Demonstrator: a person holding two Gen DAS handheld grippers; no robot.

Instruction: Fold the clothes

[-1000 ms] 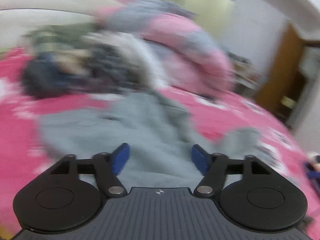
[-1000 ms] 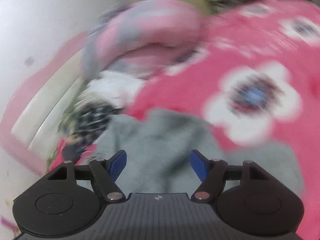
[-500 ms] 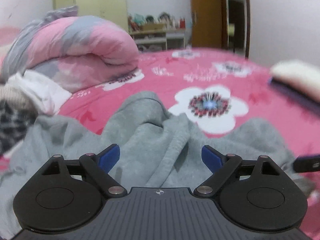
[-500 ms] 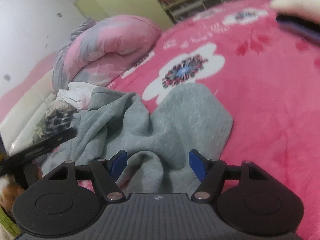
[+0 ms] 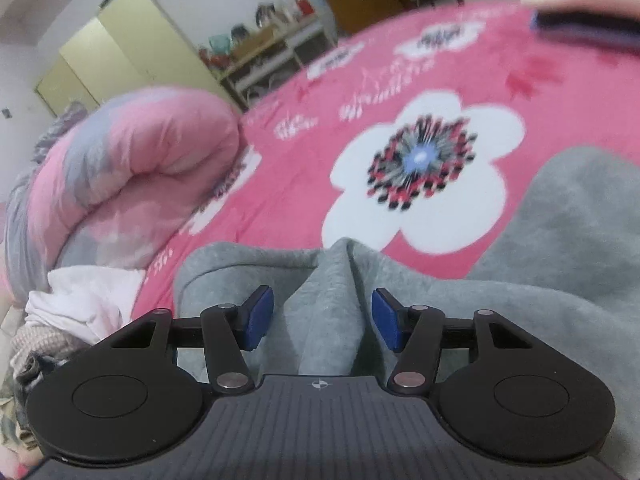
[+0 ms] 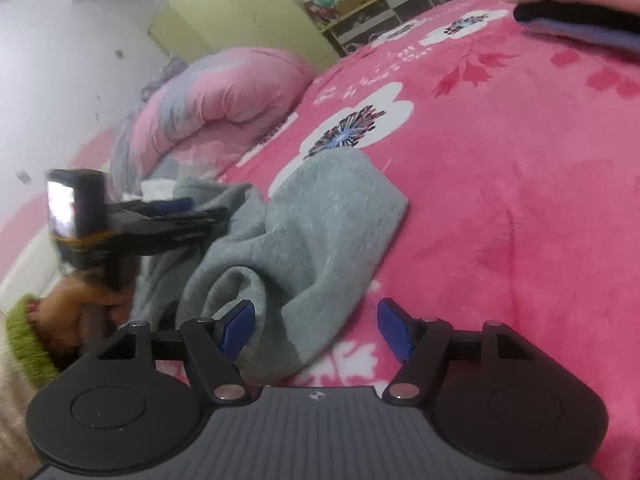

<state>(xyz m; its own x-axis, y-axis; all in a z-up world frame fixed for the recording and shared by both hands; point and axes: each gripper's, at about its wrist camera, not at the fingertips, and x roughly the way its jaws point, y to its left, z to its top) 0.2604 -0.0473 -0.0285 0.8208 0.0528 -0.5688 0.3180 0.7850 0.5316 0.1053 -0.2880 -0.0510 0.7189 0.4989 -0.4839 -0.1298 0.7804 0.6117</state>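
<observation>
Step in hand, as I judge it: getting first hold of the crumpled grey sweatshirt (image 5: 400,292) on the pink floral bedspread (image 6: 500,180), before any fold.

My left gripper (image 5: 322,318) has just been closing; a raised ridge of grey cloth stands between its blue pads, not yet pinched.

My right gripper (image 6: 316,330) is open, the sweatshirt's near hem lying against its left pad.

Next: close both on cloth, lift, spread flat.

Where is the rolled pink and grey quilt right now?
The quilt lies at the left in both views, on the pink flowered bedspread, behind the white clothes and left of the grey garment.
</observation>
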